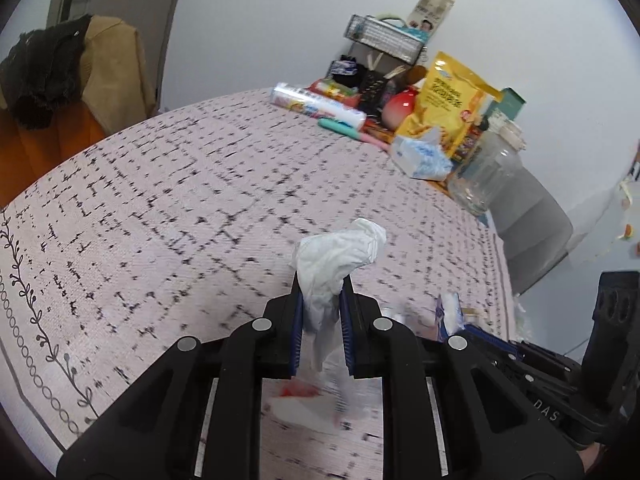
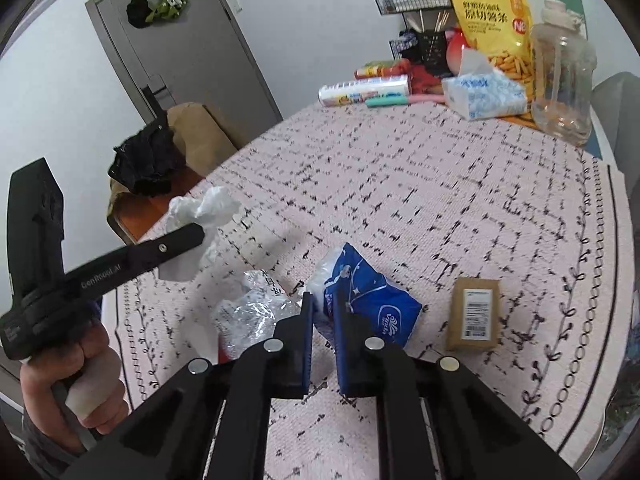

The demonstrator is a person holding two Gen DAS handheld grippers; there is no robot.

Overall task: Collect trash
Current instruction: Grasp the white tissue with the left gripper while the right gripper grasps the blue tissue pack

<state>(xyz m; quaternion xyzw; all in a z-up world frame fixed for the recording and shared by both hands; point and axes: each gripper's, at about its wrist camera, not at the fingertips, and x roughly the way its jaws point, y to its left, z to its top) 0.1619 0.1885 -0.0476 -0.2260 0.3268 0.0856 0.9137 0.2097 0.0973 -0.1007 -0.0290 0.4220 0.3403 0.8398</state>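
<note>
The left tool [image 1: 323, 300] grips a tissue [image 1: 340, 252]; the right tool [image 2: 323, 312] apparently pinches a blue packet [image 2: 372, 300]. A wrapper [image 2: 252, 312] and box [image 2: 474, 314] remain on the worktop [image 2: 440, 200].

From my seat both views are evenly lit by soft indoor light, with faint shadows on the pink, black-flecked woven tablecloth [image 1: 200, 200]. My left view smears near its bottom edge; cloth farther up it stays sharper. Fisheye lenses bow that cloth's border and darken every corner. No harsh glare anywhere.
</note>
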